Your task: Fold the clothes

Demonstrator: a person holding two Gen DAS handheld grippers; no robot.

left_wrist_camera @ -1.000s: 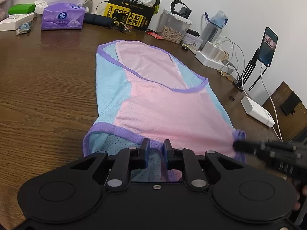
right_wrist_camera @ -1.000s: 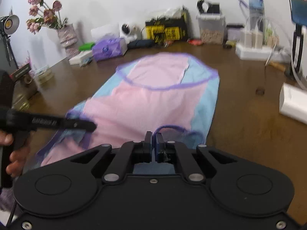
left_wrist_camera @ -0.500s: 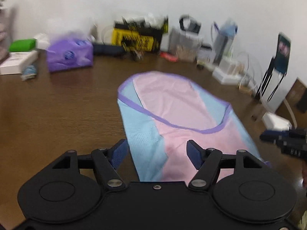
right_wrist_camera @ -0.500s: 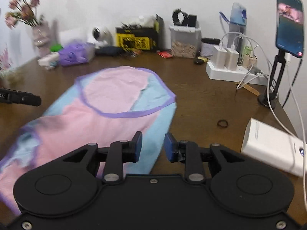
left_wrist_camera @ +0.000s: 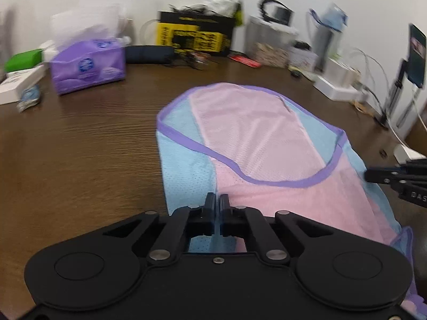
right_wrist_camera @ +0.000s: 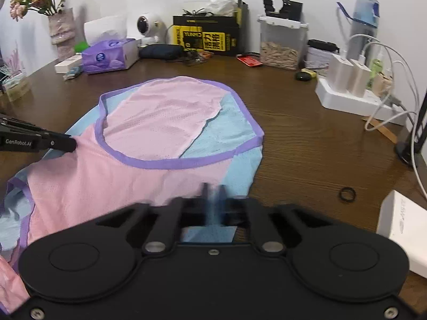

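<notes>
So,
1. Both claws are pinched together on the garment (right_wrist_camera: 149, 138), which lies flat on the wooden table (right_wrist_camera: 307, 144): left gripper (left_wrist_camera: 216, 208) and right gripper (right_wrist_camera: 212, 200) each nip its side edges.
2. Risk: thin mesh could slip out mid-fold, or one side lags and the fold goes crooked.
3. Readable: "GenRobot.AI" on the left gripper's side, "YUNMO" on the yellow box (right_wrist_camera: 208, 40).

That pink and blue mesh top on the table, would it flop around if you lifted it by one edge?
Probably yes. The mesh top lies flat with soft ripples, so it should sag and drape. The thin, holey fabric looks light, and on the smooth table it would likely slide when pushed.
</notes>
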